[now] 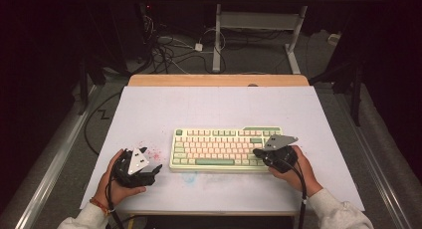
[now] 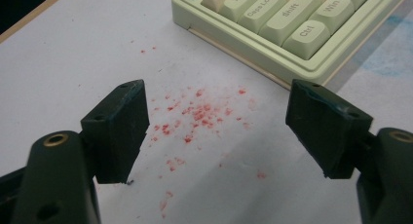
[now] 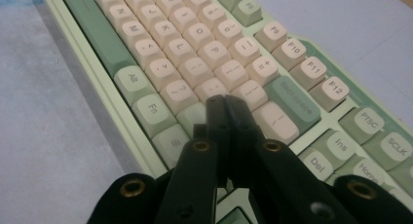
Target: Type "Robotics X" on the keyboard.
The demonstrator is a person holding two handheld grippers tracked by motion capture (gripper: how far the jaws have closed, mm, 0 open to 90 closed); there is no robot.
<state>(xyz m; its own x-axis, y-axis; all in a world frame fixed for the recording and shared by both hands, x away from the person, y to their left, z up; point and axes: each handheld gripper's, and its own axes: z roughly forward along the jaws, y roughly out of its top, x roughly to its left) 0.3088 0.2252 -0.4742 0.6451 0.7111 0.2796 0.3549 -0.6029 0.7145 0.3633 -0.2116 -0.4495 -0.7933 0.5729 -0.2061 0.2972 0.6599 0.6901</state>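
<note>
The keyboard [image 1: 226, 149] sits mid-bench [image 1: 214, 104], red specks [image 2: 195, 117] left of it. Left tool [image 2: 216, 131] spread above the specks; right tool [image 3: 227, 112] pressed together over keys near "Backspace". Keys read "Ctrl", "Shift", "Fn".

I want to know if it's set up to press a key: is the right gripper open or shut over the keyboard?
Shut. The right gripper has its two black jaws pressed together with nothing between them, above the keyboard near its right end.

White table [image 1: 149, 109]: green keyboard [image 1: 219, 149], red specks [image 2: 195, 117] beside it.
</note>
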